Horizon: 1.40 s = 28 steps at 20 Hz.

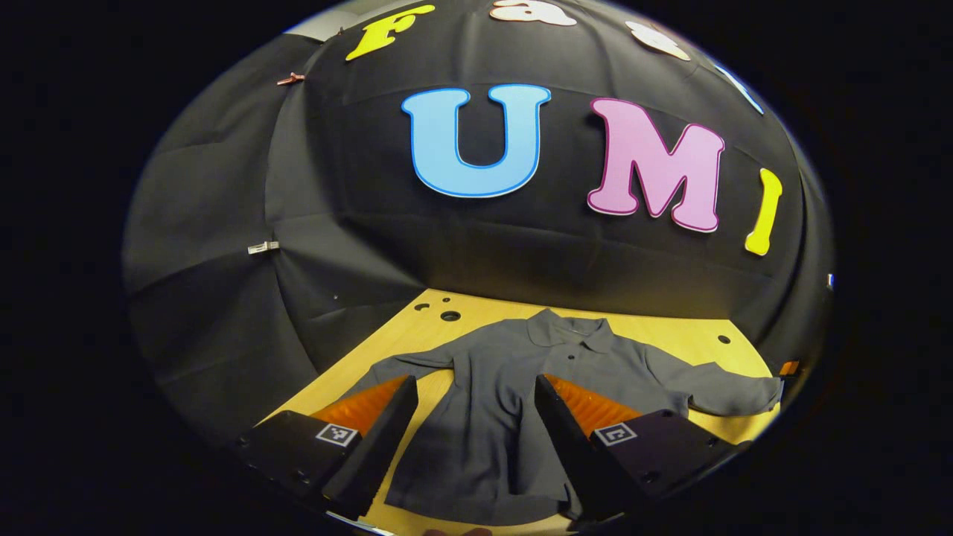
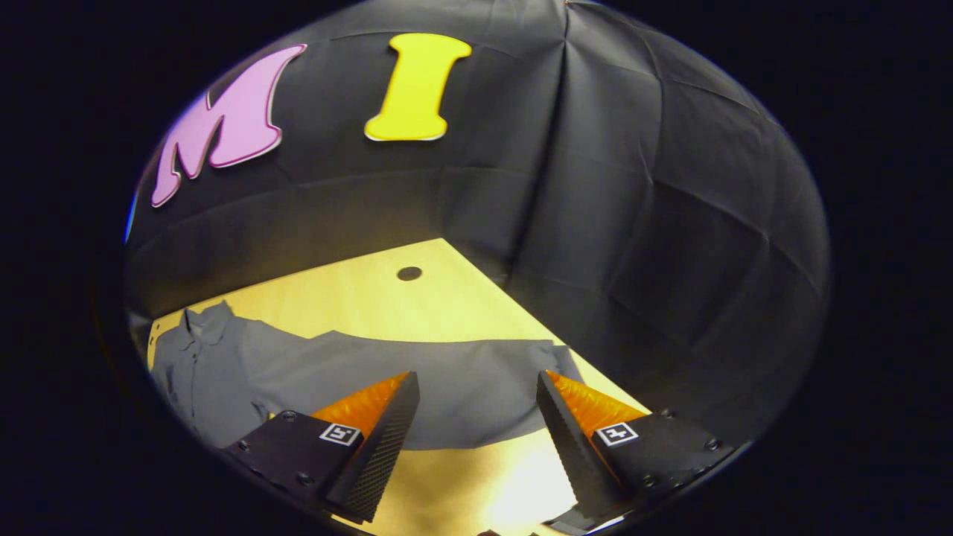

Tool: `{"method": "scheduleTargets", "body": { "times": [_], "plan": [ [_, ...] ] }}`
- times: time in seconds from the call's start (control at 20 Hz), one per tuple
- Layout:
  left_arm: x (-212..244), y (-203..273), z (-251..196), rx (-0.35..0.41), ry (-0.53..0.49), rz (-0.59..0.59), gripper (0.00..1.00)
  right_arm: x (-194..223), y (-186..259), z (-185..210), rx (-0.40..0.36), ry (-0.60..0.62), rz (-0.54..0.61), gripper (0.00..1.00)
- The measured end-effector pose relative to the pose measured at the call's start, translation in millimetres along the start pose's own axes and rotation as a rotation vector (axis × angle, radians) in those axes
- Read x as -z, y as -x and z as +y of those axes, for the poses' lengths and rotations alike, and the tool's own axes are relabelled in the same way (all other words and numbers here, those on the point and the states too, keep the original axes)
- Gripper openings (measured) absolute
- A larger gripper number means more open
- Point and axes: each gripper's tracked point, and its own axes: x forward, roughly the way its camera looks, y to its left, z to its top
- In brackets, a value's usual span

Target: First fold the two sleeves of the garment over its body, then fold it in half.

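One grey polo shirt, flat on the wooden table; two sleeves spread sideways. Collar toward the booth wall, hem nearest, long axis running front to back. Left gripper above the shirt's body, fingers spread, gripping nothing. Right gripper over one sleeve, fingers likewise apart.

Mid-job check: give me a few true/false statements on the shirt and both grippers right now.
1. The grey shirt lies flat on the wooden table. True.
2. Both sleeves are folded over the body. False: both spread outward; the sleeve in the right gripper view lies out flat.
3. The left gripper is open. True.
4. The right gripper is shut on the sleeve. False: it is open, gripping nothing.
5. The collar points toward the booth wall. True.
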Motion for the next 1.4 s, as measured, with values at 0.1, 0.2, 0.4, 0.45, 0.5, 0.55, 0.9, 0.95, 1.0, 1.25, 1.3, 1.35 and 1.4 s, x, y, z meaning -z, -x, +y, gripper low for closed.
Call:
{"method": "scheduleTargets", "body": {
  "times": [0.1,0.2,0.4,0.45,0.5,0.55,0.9,0.95,1.0,1.25,1.3,1.35,1.4],
  "plan": [
    [7,-3,3,-0.011,-0.002,0.017,0.99,4,-14,-15,0.031,-0.007,0.024,0.98],
    [10,-5,7,-0.024,-0.002,0.036,0.99,18,-32,-28,0.042,-0.034,0.083,0.98],
    [24,-15,25,-0.073,0.03,0.098,0.99,39,-64,-47,0.072,-0.044,0.169,0.98],
    [27,-16,29,-0.086,0.041,0.109,0.99,43,-69,-50,0.075,-0.053,0.186,0.99],
    [28,-17,34,-0.099,0.046,0.119,0.99,49,-75,-51,0.07,-0.065,0.206,0.98],
    [26,-16,37,-0.108,0.042,0.125,0.99,55,-81,-55,0.064,-0.075,0.231,0.99],
    [21,-23,39,-0.118,0.02,0.135,0.99,79,-114,-84,0.133,-0.176,0.33,0.98],
    [22,-23,36,-0.111,0.014,0.139,0.99,82,-116,-83,0.134,-0.179,0.342,0.98],
    [21,-25,33,-0.103,0.005,0.141,0.99,84,-117,-82,0.131,-0.174,0.351,0.99],
    [14,-34,16,-0.065,-0.04,0.129,1.0,81,-117,-81,0.118,-0.213,0.357,0.99],
    [13,-35,13,-0.058,-0.04,0.126,0.99,81,-115,-81,0.114,-0.212,0.36,0.99],
    [12,-35,11,-0.053,-0.041,0.125,0.99,74,-113,-81,0.107,-0.199,0.351,0.97],
    [12,-35,10,-0.051,-0.041,0.124,0.99,70,-114,-78,0.09,-0.19,0.359,0.93]
  ]
}}
